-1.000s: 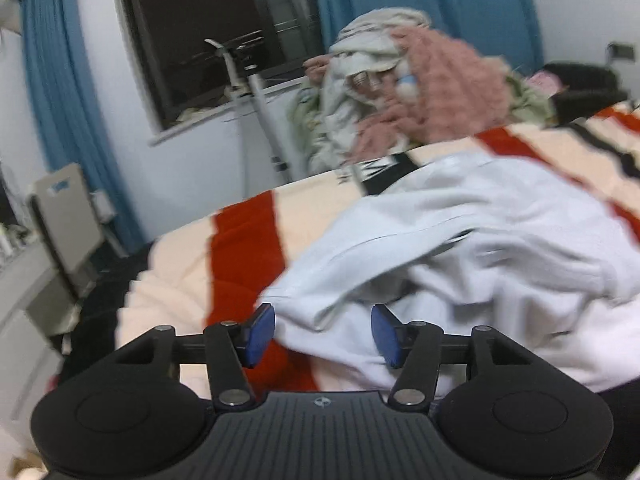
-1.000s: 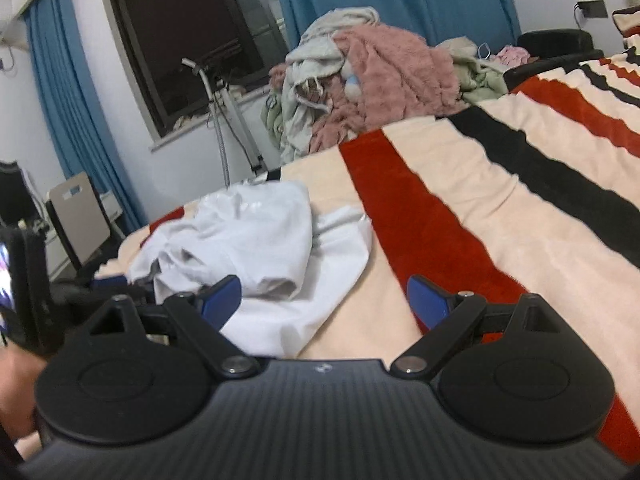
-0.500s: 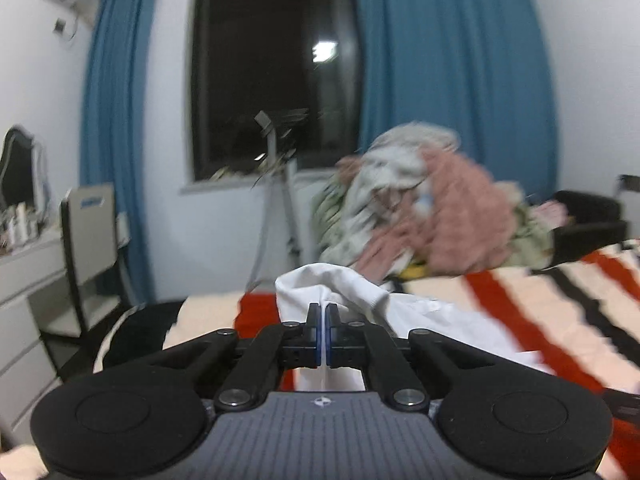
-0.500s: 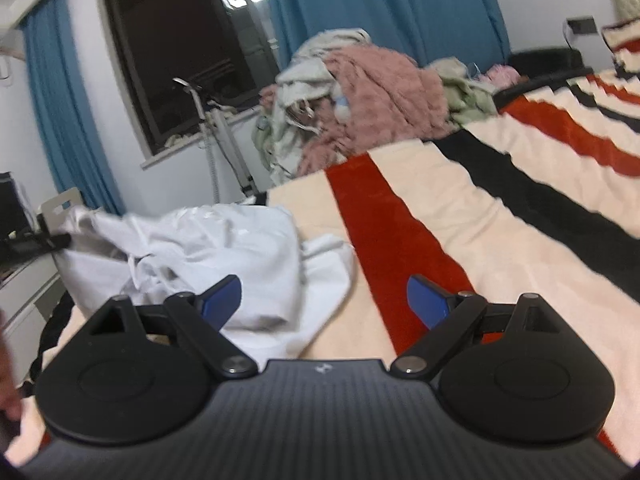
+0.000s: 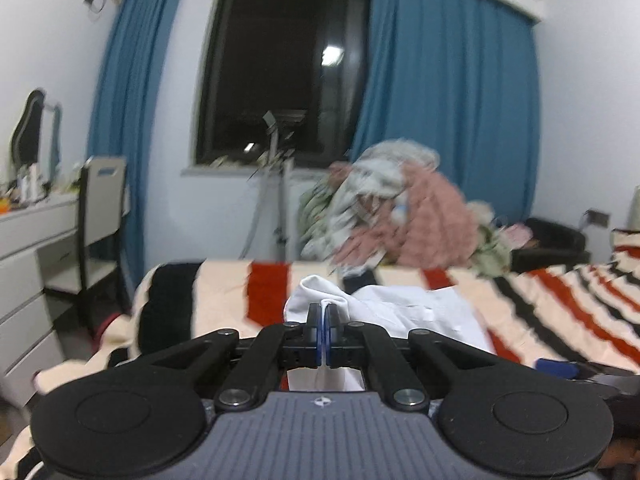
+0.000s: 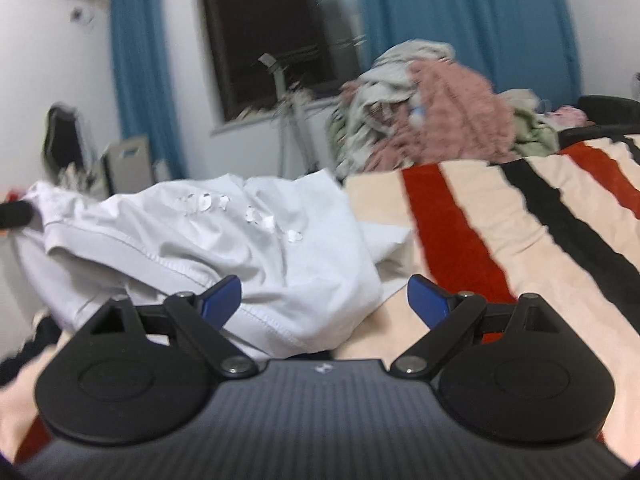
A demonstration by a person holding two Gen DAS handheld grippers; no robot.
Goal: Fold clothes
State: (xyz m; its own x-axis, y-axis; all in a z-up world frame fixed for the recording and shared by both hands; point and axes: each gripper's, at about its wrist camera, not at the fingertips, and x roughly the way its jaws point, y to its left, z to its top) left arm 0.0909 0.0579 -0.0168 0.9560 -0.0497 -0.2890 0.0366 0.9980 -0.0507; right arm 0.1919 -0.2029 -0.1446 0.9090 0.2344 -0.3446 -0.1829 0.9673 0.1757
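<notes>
- A fold of the white shirt (image 5: 384, 308) is pinched between the pressed-together pads of the left gripper (image 5: 324, 334) and held up off the blanket (image 5: 560, 312).
- The right gripper (image 6: 324, 300) is spread wide, with nothing between its pads; it hangs low at the near hem of the shirt (image 6: 224, 248).
- The shirt lies crumpled at the near left of the striped blanket, one end drawn up and to the left, the rest slumped in loose folds. It is not folded.
- Judged risk: only a small bunch of cloth seems to be gripped, so a hard pull could let the fabric slip out and the shirt drop back in a heap.
- Judged risk: with one point held, the shirt may twist or hang bunched, and a hem or corner would be hard to find for the right gripper.
- Judged risk: several layers lie stacked at the near hem; if the spread pads were closed there, two layers could be caught at once, leaving the shirt tangled when spread.
- Judged risk: the views are blurred, so the shirt's edges are poorly made out.
- Count: one white shirt, two grippers, one blanket.
- One heap of clothes (image 6: 432, 112) is seen at the far end; its pieces cannot be counted, though pink, grey and green cloth is made out.
</notes>
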